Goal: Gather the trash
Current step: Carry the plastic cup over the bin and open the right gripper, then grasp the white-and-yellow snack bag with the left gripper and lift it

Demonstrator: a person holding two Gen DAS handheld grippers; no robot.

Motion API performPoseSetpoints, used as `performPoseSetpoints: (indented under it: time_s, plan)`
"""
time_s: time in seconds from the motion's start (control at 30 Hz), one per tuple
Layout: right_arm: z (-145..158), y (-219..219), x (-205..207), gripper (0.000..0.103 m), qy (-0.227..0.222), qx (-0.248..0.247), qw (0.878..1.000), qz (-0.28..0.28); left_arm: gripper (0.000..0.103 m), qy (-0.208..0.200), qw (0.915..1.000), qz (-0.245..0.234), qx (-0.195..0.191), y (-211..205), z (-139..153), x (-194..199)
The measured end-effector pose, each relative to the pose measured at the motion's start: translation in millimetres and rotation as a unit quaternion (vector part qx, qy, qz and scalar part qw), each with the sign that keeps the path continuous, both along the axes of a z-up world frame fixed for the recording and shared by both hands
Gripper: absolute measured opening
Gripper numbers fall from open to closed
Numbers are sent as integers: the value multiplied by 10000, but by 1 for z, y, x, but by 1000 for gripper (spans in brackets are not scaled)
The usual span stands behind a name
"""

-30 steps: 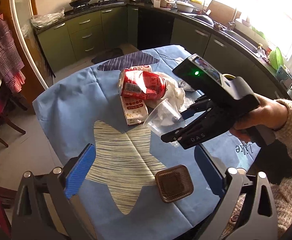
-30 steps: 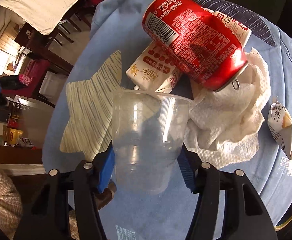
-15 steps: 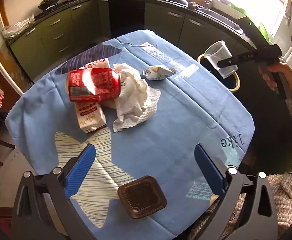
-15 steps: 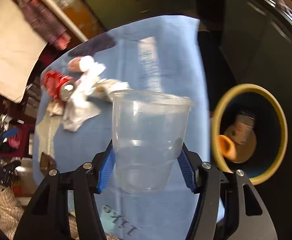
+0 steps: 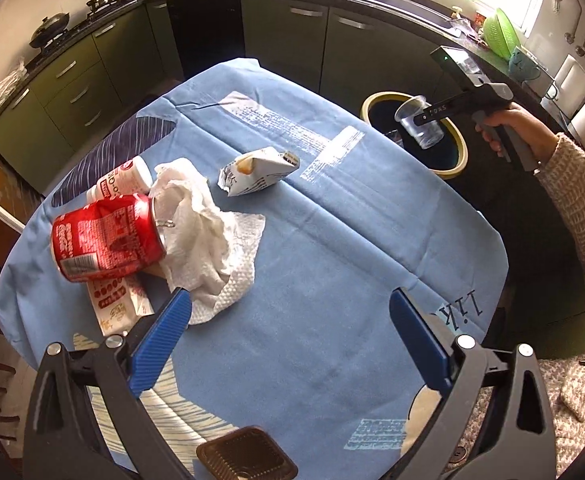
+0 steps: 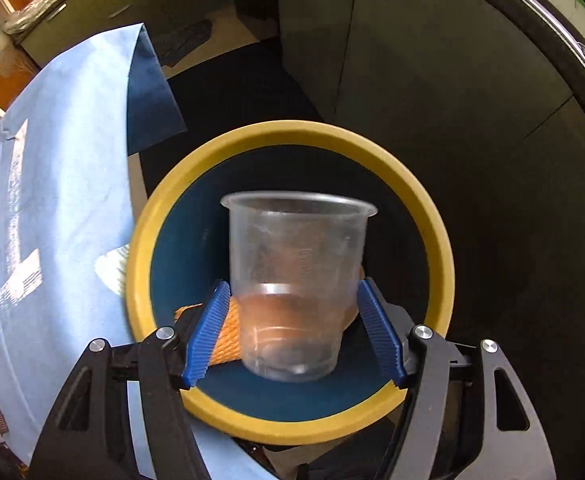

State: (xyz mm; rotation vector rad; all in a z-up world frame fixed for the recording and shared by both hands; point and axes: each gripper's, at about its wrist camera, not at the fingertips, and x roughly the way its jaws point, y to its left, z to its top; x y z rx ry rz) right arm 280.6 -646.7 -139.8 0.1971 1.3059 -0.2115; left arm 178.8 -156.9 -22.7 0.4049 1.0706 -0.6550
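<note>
clear plastic cup (image 6: pixel 297 288) | upright, empty | over yellow-rimmed bin (image 6: pixel 292 134) | between blue fingers (image 6: pixel 208 332)

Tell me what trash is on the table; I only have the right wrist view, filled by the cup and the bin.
Observer: A red can lies on its side against a crumpled paper towel.
Operator: Anything else?
Observer: A folded wrapper lies apart from them, nearer the bin, and a brown tray sits at the near edge.
Operator: Is the left gripper holding anything?
Observer: No, the left gripper is open and empty above the cloth.
</note>
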Motion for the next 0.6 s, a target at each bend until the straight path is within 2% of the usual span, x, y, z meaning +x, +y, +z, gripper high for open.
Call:
performPoseSetpoints:
  time_s: [0.07,0.17,0.33,0.4,0.6]
  plan:
    - [4,-6,-5,66,-84,246,9996,-50,96,-61,9998,-163,55,-12,-3,8]
    - [13,-2,-16,67,-173,343,9993,1,96,-338,9965,-723,242,-37,-13,24]
    - [24,5,-31,68,-190,483,9985,169,96,-898,9763,-1834,716,-76,-34,58]
    - [25,11,-34,69,-201,576,9978,249,96,-865,9712,-2025,908,-85,-45,78]
    - [24,24,-46,71,-170,774,9956,495,96,-310,9592,-2570,1137,-93,-76,110]
